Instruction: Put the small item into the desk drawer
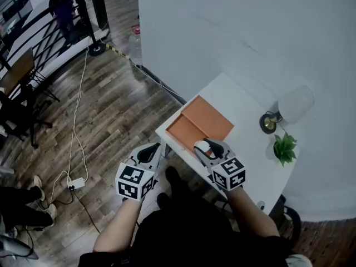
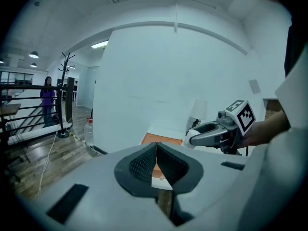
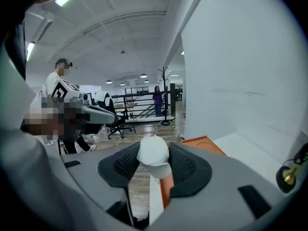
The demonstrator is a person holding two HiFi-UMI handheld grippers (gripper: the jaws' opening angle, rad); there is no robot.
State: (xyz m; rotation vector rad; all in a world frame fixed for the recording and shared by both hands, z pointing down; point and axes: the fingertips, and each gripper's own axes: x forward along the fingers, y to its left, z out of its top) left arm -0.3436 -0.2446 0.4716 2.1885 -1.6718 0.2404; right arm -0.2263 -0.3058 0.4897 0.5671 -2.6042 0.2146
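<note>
White desk (image 1: 236,96) against a white wall, orange drawer (image 1: 194,127) open at its edge.
You had the right gripper (image 3: 154,161) clamped on the small item (image 3: 153,149): a smooth, rounded white lump, matte, bulging up past the black ribbed pads (image 3: 187,165). From the head view it sat at the drawer's near end. Your left gripper (image 2: 155,163) hung beside the desk, jaws pressed together on nothing.

Drawer (image 1: 192,128) juts from desk's (image 1: 245,143) left. Lamp (image 1: 289,107), plant (image 1: 285,147) on desk's right end. Right gripper (image 1: 204,147) over drawer (item (image 3: 153,154) between its jaws); left gripper (image 1: 149,152) left of it.
</note>
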